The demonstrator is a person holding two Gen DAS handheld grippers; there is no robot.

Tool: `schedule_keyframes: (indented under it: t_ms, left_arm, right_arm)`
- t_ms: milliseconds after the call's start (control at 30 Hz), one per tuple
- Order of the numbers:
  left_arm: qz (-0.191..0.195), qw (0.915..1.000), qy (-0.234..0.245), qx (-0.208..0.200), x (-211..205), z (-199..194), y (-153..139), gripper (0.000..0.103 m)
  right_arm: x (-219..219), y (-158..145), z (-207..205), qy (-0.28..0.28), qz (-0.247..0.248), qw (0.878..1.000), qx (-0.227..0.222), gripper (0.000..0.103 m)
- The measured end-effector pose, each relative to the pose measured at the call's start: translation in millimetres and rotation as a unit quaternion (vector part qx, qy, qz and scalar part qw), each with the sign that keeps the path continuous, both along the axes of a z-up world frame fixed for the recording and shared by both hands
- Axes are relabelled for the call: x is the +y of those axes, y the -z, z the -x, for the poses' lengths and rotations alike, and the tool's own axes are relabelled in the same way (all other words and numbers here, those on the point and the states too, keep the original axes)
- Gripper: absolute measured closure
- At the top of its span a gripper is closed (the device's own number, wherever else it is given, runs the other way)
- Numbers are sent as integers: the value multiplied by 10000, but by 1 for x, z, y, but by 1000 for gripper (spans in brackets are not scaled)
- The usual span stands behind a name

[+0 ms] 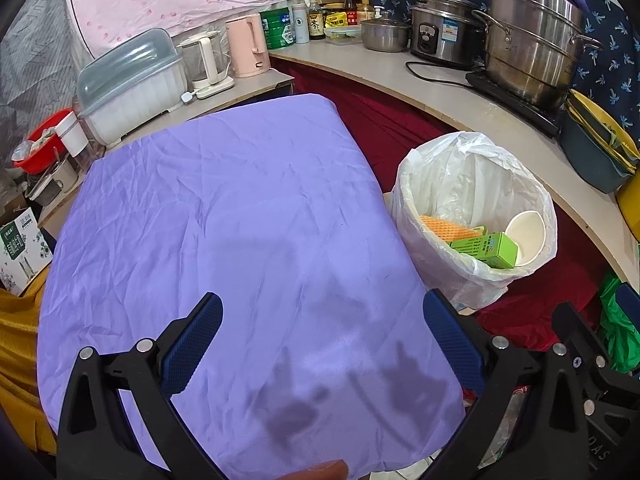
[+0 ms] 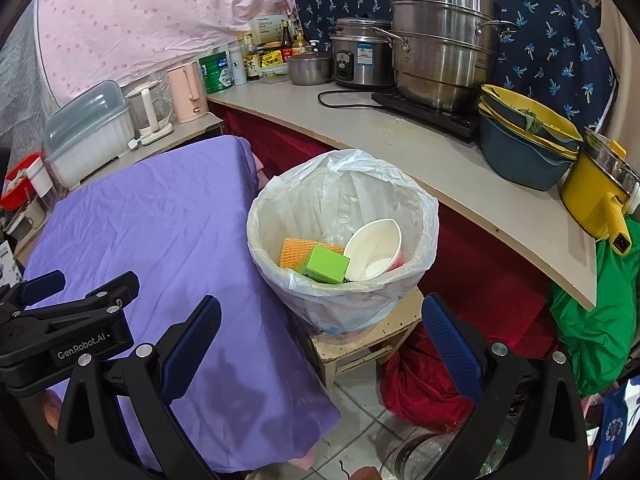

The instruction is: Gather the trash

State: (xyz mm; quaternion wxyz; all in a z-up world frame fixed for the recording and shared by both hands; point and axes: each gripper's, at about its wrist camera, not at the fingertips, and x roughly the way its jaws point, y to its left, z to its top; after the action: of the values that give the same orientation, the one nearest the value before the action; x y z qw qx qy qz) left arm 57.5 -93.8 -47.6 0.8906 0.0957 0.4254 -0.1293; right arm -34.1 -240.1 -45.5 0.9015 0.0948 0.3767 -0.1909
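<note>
A bin lined with a white plastic bag [image 2: 344, 300] stands on a small wooden stool [image 2: 360, 344] right of the purple-covered table [image 2: 160, 232]. Inside lie a green box [image 2: 325, 265], an orange sponge [image 2: 292, 254] and a white paper cup [image 2: 374, 248]. The bin [image 1: 436, 256] also shows in the left wrist view with the green box [image 1: 486, 249], sponge [image 1: 444, 230] and cup [image 1: 526, 232]. My left gripper [image 1: 322, 344] is open and empty over the table's near end. My right gripper [image 2: 320, 344] is open and empty in front of the bin. The left gripper's body [image 2: 68, 324] shows at left in the right wrist view.
A curved counter [image 2: 400, 140] behind the bin holds steel pots [image 2: 444, 40], a rice cooker [image 2: 360, 60], stacked bowls [image 2: 524, 136] and a yellow pot [image 2: 600, 196]. A pink kettle [image 1: 248, 46], bottles and a dish box [image 1: 132, 88] stand at the back left. Red cloth [image 2: 424, 384] and a green bag [image 2: 596, 320] lie on the floor.
</note>
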Motion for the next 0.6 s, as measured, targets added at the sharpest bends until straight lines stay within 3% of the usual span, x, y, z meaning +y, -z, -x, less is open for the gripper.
schedule_keyframes:
  t_ms: [600]
  left_arm:
    - [-108, 9999, 103, -58, -5, 7, -1, 7]
  right_arm:
    - [-4, 3, 2, 54, -43, 10000, 7, 6]
